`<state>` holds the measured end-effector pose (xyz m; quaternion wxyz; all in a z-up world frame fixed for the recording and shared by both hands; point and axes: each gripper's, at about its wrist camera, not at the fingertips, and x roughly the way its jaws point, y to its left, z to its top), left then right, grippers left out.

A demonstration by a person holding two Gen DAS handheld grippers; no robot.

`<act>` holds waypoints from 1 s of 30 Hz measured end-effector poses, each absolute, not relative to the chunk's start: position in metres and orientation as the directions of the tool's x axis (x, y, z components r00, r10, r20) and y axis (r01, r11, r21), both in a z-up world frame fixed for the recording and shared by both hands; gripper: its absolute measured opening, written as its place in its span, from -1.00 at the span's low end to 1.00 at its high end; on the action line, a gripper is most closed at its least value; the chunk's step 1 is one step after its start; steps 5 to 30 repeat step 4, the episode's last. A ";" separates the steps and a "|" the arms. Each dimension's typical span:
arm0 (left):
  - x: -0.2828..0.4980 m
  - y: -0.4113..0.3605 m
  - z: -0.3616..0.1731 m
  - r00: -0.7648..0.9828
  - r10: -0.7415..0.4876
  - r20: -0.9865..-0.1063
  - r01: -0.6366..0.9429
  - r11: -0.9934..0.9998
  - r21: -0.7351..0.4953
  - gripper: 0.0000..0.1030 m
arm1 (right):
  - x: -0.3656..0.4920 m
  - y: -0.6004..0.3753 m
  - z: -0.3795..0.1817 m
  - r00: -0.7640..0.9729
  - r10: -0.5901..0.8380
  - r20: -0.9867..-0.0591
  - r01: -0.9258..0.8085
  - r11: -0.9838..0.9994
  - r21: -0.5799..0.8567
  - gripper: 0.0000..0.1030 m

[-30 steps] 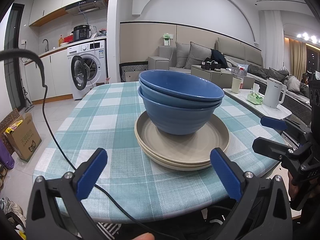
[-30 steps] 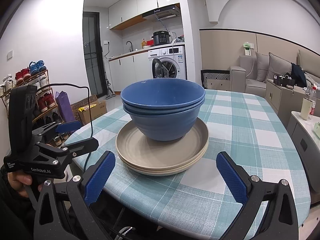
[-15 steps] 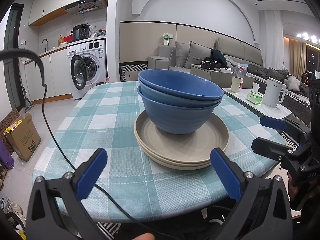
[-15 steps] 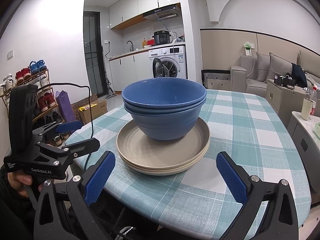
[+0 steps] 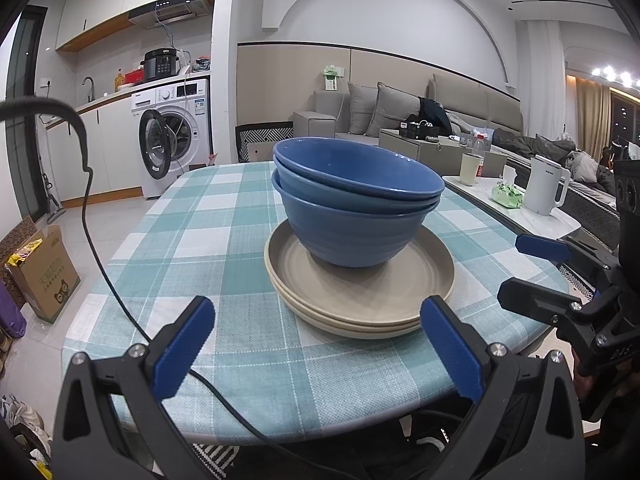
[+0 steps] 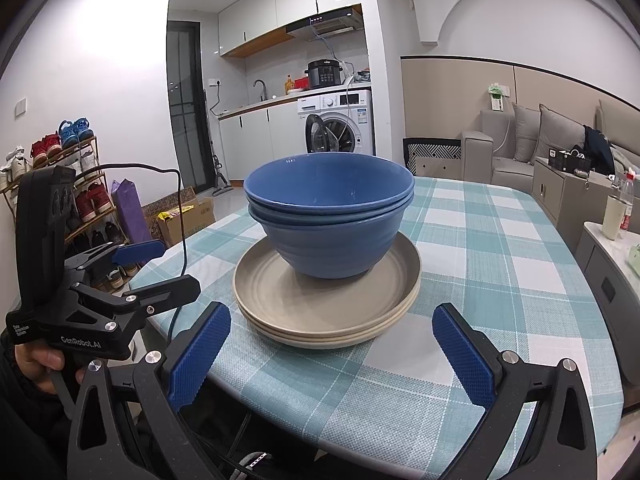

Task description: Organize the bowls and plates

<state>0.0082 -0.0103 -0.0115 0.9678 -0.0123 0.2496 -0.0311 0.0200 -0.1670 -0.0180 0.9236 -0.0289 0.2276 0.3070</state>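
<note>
At frame centre, nested blue ceramic bowls sit inside stacked beige round plates on the teal checked tablecloth, seemingly already tidied. The left gripper and right gripper, fingers spread wide and empty, hover at the near edge.

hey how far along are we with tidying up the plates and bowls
Done, it seems: the blue bowls sit nested on the stacked beige plates on the checked table. In hand: nothing; left gripper and right gripper are short of the stack, jaws open. Left: perhaps nothing.
</note>
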 end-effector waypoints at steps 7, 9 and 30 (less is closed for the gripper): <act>0.008 -0.011 -0.012 0.873 -0.070 -0.483 0.056 0.998 -0.043 1.00 | 0.020 -0.167 -0.018 0.708 0.553 -0.439 -0.579 0.811 0.087 0.99; 0.008 -0.011 -0.012 0.873 -0.070 -0.483 0.056 0.998 -0.043 1.00 | 0.020 -0.167 -0.018 0.708 0.553 -0.439 -0.579 0.811 0.087 0.99; 0.008 -0.011 -0.012 0.873 -0.070 -0.483 0.056 0.998 -0.043 1.00 | 0.020 -0.167 -0.018 0.708 0.553 -0.439 -0.579 0.811 0.087 0.99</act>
